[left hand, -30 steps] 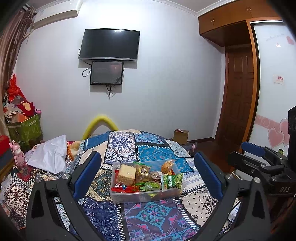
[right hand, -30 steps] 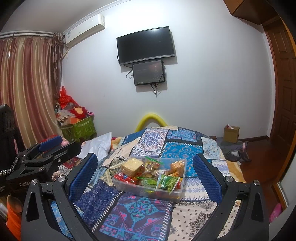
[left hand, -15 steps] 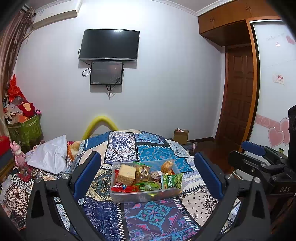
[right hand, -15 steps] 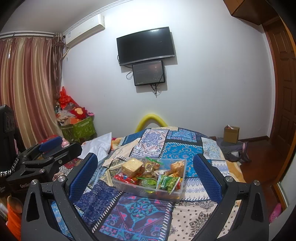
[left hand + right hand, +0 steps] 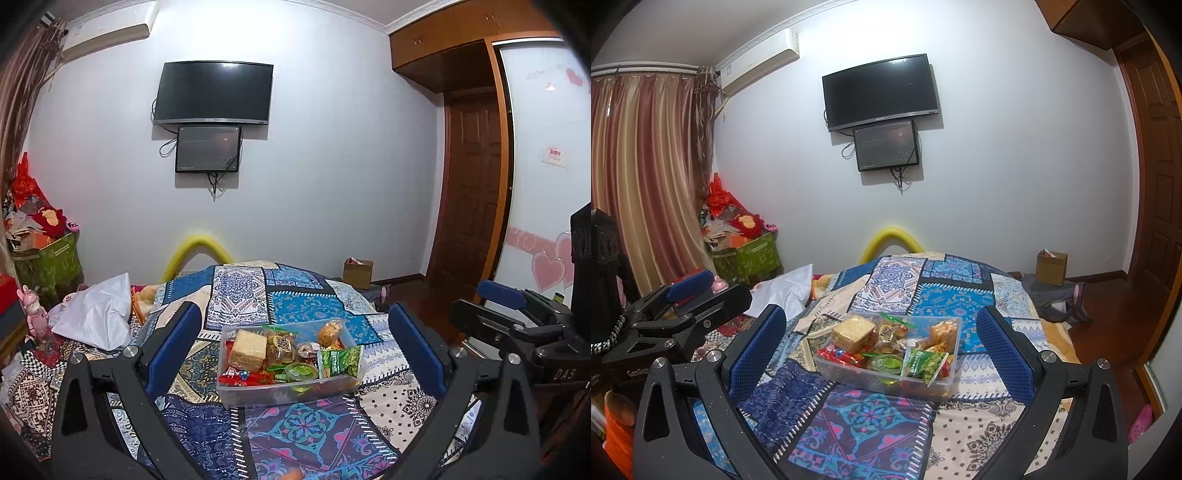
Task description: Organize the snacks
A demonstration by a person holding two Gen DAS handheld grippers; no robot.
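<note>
A clear plastic box (image 5: 236, 395) full of snacks sits on the patterned bedspread (image 5: 303, 428); it also shows in the right wrist view (image 5: 955, 369). Inside are a pale square cracker pack (image 5: 248, 348), a green pea bag (image 5: 340, 361), a green jelly cup (image 5: 301, 371) and red wrapped sweets (image 5: 243, 377). My left gripper (image 5: 293, 345) is open and empty, held back from the box. My right gripper (image 5: 881, 349) is open and empty, also short of the box. Each gripper shows at the edge of the other's view.
A white pillow (image 5: 99, 317) lies on the bed's left. A green bin of clutter (image 5: 750, 254) stands by the curtain. A cardboard box (image 5: 1051, 267) sits on the floor near the wooden door (image 5: 469, 192). A television (image 5: 212, 94) hangs on the wall.
</note>
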